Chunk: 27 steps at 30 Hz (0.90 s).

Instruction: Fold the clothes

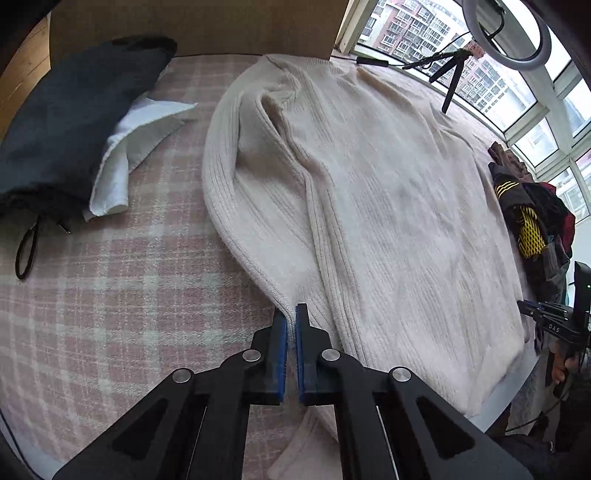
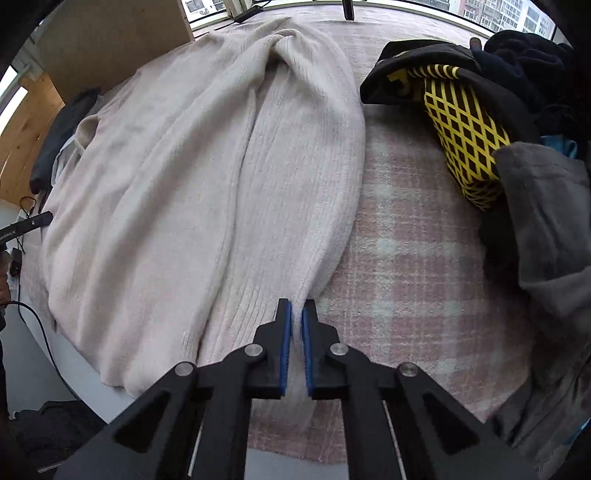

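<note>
1. On the pink plaid blanket point(image 1: 110, 295), a cream ribbed sweater point(image 1: 388, 192) is laid flat, its collar at the end far from both grippers and its hem at the near end.
2. The left gripper point(image 1: 291, 314) is clamped on the cuff of the sweater's left sleeve point(image 1: 229, 177); knit fabric is seen pinched between the blue pads.
3. The left sleeve is seen curving down the sweater's left edge to the pinched cuff.
4. The right gripper point(image 2: 297, 310) is clamped on the cuff of the right sleeve point(image 2: 325, 155), fabric being held between its pads.
5. The right sleeve is laid along the sweater's right edge, partly over the body.
6. Left of the sweater, a dark garment point(image 1: 70, 122) is placed over a white cloth point(image 1: 129, 144).
7. Right of the sweater, a heap of dark clothes point(image 2: 535, 184) with a yellow-and-black mesh piece point(image 2: 461, 129) is located.
8. Beyond the sweater's collar, a small black tripod point(image 1: 450, 77) and a window point(image 1: 417, 26) are seen.
</note>
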Each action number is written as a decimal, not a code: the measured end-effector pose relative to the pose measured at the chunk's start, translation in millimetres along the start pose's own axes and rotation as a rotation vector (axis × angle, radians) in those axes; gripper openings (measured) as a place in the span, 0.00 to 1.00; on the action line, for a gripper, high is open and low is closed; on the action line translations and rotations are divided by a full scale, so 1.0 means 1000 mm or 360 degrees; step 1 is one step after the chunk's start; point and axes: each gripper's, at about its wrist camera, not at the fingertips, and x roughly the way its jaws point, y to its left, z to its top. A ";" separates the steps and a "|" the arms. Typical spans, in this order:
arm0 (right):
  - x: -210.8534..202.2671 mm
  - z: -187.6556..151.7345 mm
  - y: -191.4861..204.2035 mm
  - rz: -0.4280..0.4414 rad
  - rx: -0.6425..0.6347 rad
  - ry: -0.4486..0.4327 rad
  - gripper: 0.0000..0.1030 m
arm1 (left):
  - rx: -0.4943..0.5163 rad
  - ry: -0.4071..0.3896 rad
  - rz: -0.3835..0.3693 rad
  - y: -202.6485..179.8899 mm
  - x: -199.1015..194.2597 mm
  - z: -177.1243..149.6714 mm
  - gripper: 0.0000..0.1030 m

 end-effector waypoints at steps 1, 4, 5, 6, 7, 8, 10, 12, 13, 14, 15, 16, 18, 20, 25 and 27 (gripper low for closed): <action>-0.009 0.001 -0.003 0.0003 0.0018 -0.0032 0.06 | -0.0005 -0.0033 0.0029 0.006 -0.008 0.004 0.03; -0.045 0.007 -0.014 -0.0032 0.0072 -0.0166 0.06 | 0.0023 -0.0154 0.0180 0.024 -0.049 0.013 0.03; -0.062 0.010 -0.020 -0.0073 0.0091 -0.0235 0.06 | 0.0046 -0.0185 0.0269 0.033 -0.062 0.016 0.03; -0.080 0.013 -0.029 -0.0178 0.0109 -0.0306 0.06 | 0.0060 -0.0210 0.0382 0.042 -0.073 0.020 0.04; -0.095 0.017 -0.040 -0.0379 0.0136 -0.0348 0.06 | 0.0039 -0.0210 0.0573 0.057 -0.079 0.025 0.07; -0.105 0.019 -0.050 -0.0553 0.0156 -0.0368 0.06 | 0.0015 -0.0205 0.0749 0.072 -0.085 0.029 0.08; -0.121 0.018 -0.064 -0.0693 0.0173 -0.0391 0.08 | -0.0036 -0.0186 0.0895 0.095 -0.092 0.027 0.08; -0.132 0.011 -0.070 -0.0599 0.0165 -0.0399 0.14 | -0.0040 -0.0198 0.0842 0.100 -0.100 0.017 0.08; -0.138 0.008 -0.072 -0.0552 0.0161 -0.0403 0.31 | -0.0009 -0.0198 0.0750 0.094 -0.101 0.010 0.08; -0.133 0.004 -0.064 -0.0448 0.0108 -0.0371 0.41 | 0.0028 -0.0184 0.0629 0.084 -0.098 0.001 0.12; -0.126 0.001 -0.054 -0.0340 0.0053 -0.0336 0.54 | 0.0063 -0.0167 0.0500 0.073 -0.093 -0.008 0.14; -0.118 -0.006 -0.044 -0.0235 0.0008 -0.0303 0.54 | 0.0087 -0.0133 0.0344 0.059 -0.085 -0.017 0.15; -0.096 -0.020 -0.023 -0.0051 -0.0010 -0.0205 0.54 | 0.0145 -0.0036 0.0119 0.031 -0.064 -0.034 0.18; -0.075 -0.034 -0.002 0.0132 -0.0025 -0.0105 0.54 | 0.0243 0.0044 -0.0004 0.004 -0.042 -0.049 0.18; -0.032 -0.045 0.026 0.0223 -0.0050 0.0046 0.54 | 0.0362 0.0161 -0.0091 -0.035 -0.004 -0.065 0.24; -0.023 -0.048 0.033 0.0254 -0.0072 0.0084 0.54 | 0.0358 0.0186 -0.0133 -0.039 0.003 -0.065 0.24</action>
